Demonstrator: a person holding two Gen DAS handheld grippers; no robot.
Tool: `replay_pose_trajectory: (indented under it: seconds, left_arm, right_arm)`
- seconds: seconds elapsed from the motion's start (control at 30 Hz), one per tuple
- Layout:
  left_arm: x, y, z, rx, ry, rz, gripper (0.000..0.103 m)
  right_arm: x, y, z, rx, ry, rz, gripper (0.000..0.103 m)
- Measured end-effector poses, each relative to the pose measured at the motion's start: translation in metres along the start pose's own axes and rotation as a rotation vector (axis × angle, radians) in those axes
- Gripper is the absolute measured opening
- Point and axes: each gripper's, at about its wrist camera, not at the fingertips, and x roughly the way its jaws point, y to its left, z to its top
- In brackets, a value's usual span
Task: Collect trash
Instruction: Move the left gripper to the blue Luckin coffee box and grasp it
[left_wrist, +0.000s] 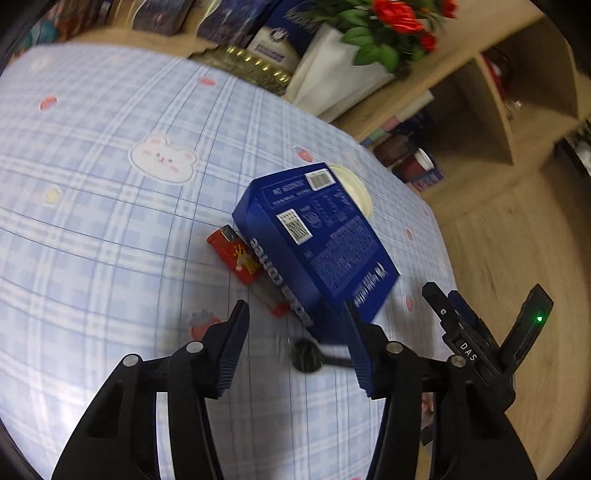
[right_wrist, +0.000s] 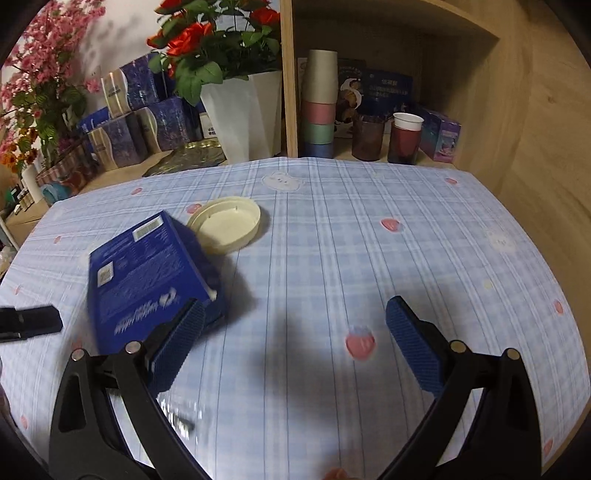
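Left gripper (left_wrist: 295, 334) jaws spread, nothing pinched, hovering over checked tablecloth (left_wrist: 110, 221); at its 12 o'clock a red packet (left_wrist: 236, 254), touching a blue box (left_wrist: 317, 236) that overlaps a cream lid (right_wrist: 227, 225); right gripper (right_wrist: 295, 343) jaws wide apart, empty.

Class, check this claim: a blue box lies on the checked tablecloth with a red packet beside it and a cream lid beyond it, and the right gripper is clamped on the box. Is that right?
Not quite. The right gripper is open and holds nothing; the blue box lies just past its left finger, as the right wrist view shows. The red packet, cream lid and tablecloth are as stated.
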Motion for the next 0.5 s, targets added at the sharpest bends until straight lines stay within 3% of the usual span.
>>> replay_pose_trajectory:
  seconds: [0.2,0.27,0.5]
  left_arm:
    - [0.012,0.014,0.012,-0.091,0.0,-0.03,0.049]
    - [0.016,0.015,0.017,-0.105,0.0,-0.042,0.049]
    - [0.027,0.009,0.027,-0.121,0.006,-0.078,0.049]
  right_arm:
    - [0.025,0.014,0.011,-0.021,0.055,0.027,0.097]
    - [0.034,0.02,0.008,-0.055,0.093,-0.01,0.097]
    - [0.037,0.009,0.002,0.018,0.103,0.028,0.097]
